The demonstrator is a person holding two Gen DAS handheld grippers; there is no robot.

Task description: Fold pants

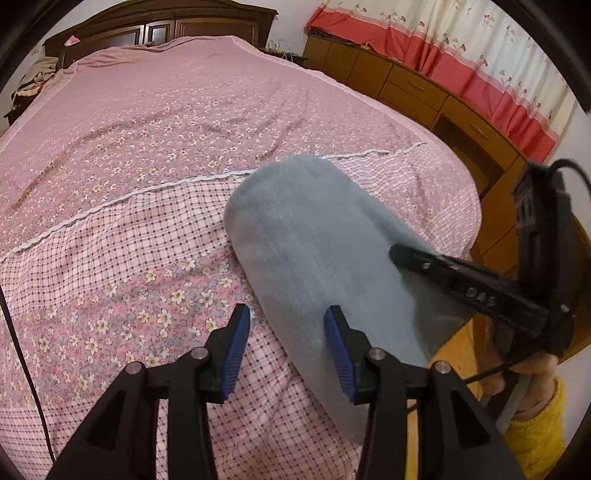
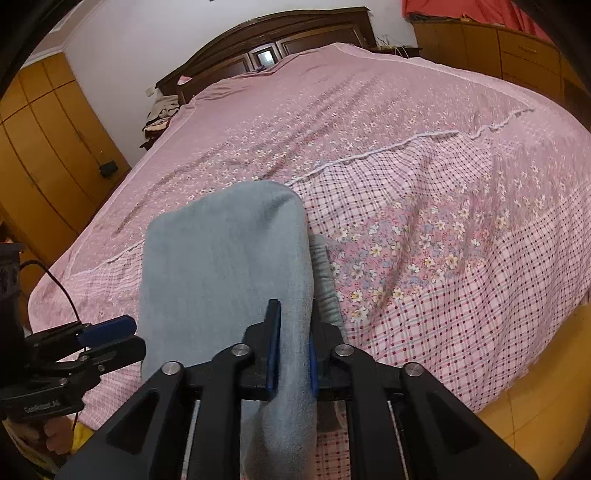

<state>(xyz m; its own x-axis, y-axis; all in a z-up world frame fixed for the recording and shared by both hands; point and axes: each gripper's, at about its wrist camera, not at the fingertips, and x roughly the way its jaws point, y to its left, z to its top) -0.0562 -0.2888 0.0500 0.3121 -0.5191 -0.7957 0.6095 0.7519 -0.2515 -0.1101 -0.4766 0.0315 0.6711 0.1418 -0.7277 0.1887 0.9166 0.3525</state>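
The grey-blue pants (image 1: 317, 251) lie folded into a long strip on the pink bed, near its foot edge; they also show in the right wrist view (image 2: 225, 254). My right gripper (image 2: 293, 350) is shut on the near end of the pants, fabric pinched between its blue pads (image 2: 273, 350). In the left wrist view it (image 1: 399, 254) comes in from the right over the cloth. My left gripper (image 1: 288, 347) is open, its left finger over the bedspread and its right finger over the pants' edge. It shows at the left of the right wrist view (image 2: 114, 336).
The bedspread (image 1: 147, 166) is pink with flowers and a checked band near the foot. A dark wooden headboard (image 1: 159, 26) stands at the far end. Wooden drawers (image 1: 417, 88) under a red curtain run along the right. Yellow wardrobes (image 2: 40, 147) stand left.
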